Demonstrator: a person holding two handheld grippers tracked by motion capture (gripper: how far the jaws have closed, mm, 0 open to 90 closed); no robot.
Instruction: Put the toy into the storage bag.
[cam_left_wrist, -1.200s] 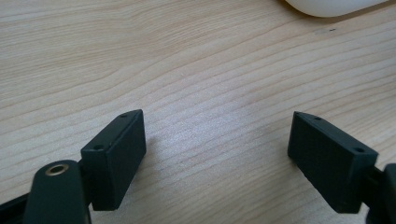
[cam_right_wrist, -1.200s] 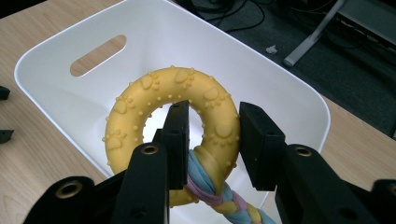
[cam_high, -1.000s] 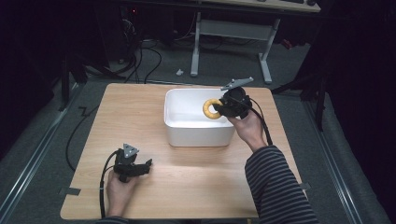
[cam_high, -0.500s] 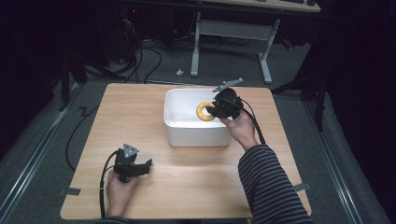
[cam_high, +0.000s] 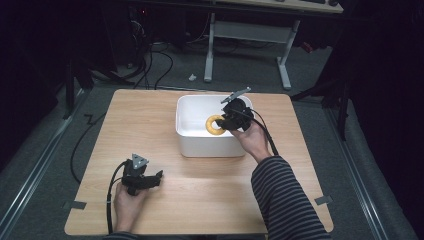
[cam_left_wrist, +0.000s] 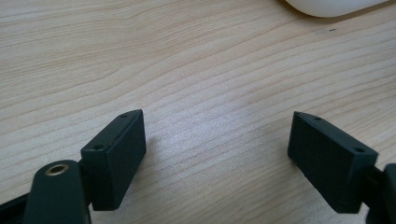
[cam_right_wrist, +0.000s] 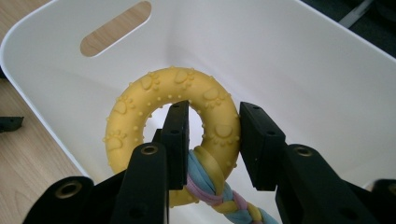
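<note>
Open tabletop, 1 bin in the way

The white bin (cam_high: 207, 145) stands at the far middle of the wooden table (cam_high: 210, 200); its 4 walls block level passage, so entry is from above. Bare wood lies to its left, right and along the near half.

Wooden table (cam_high: 150, 125); grey floor (cam_high: 360, 165)
</note>
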